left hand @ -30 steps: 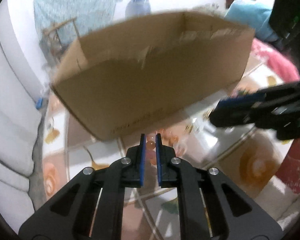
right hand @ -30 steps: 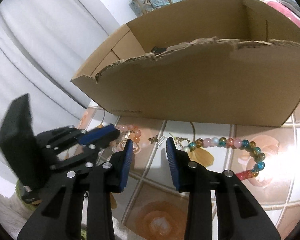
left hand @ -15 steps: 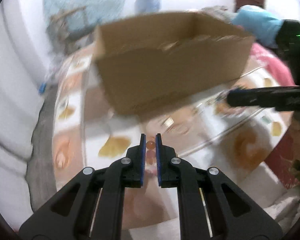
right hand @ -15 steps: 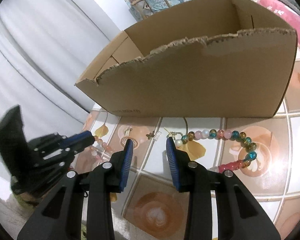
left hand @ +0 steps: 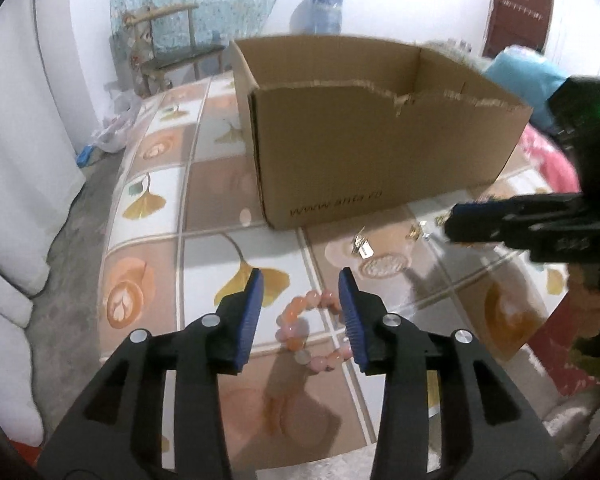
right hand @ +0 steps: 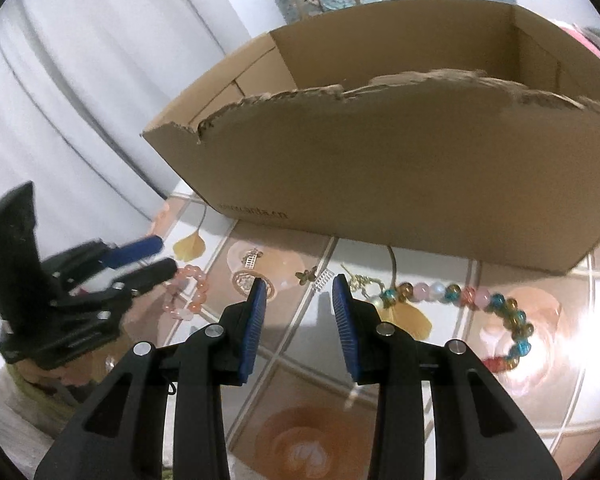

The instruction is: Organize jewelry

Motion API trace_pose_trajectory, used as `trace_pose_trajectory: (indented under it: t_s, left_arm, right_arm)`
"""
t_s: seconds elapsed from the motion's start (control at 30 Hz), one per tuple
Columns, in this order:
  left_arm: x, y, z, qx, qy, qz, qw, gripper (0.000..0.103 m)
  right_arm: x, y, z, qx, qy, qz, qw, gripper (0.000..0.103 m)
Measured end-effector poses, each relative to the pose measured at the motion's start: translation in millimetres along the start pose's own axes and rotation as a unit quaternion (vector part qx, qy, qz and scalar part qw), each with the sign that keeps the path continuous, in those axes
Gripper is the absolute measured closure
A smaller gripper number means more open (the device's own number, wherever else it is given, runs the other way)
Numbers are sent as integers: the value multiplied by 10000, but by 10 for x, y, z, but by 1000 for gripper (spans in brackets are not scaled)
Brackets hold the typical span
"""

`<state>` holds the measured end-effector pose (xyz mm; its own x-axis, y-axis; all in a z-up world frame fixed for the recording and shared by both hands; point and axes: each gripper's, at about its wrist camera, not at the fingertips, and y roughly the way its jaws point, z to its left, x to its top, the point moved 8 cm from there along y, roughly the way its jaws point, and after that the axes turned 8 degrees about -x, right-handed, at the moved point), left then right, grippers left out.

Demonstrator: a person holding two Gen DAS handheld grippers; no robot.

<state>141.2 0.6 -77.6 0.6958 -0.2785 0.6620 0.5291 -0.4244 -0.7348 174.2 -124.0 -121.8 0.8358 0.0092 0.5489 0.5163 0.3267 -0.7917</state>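
A pink bead bracelet [left hand: 300, 326] lies on the patterned tablecloth between and just below the fingers of my open left gripper [left hand: 300, 284]; it also shows in the right wrist view [right hand: 192, 292]. An open cardboard box [left hand: 372, 128] stands behind it. My right gripper [right hand: 298, 280] is open and empty, above small gold earrings [right hand: 252, 260] and a round charm [right hand: 248, 280]. A multicoloured bead necklace [right hand: 480, 300] lies to its right, in front of the box [right hand: 400, 168]. The left gripper [right hand: 148, 256] shows at the left of the right wrist view.
The tablecloth [left hand: 148, 200] has leaf and coffee-cup squares. A wooden chair [left hand: 168, 40] and a blue water jug [left hand: 318, 12] stand behind the table. White curtains [left hand: 12, 120] hang at the left. Pink cloth [left hand: 556, 160] lies at the right.
My left gripper was shut on the pink bracelet; it pulled back from the box, opened, and the bracelet now lies on the cloth. My right gripper rose slightly.
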Motion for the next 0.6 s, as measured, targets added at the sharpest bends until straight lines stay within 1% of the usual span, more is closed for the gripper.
trace_pose_trajectory:
  t_s: [0.07,0.3,0.5,0.6]
  left_arm:
    - [1,-12,-2,-127,-11,-76,9999,65]
    - [21,33,-55,-392,79,-113,9991,65]
    - [-14,71,-83,-497,34,-97,9987,65]
    - [-24,81,-92,-508,28,-77,9987,65]
  right_arm:
    - [27,51,21,-76,-117,28,9999,69]
    - [99,179,67,-310,-510,89,9982,69]
    - [100,249,65,-396,-698,154,9967,69]
    - [97,286,97,-382,-775,165,9961,73]
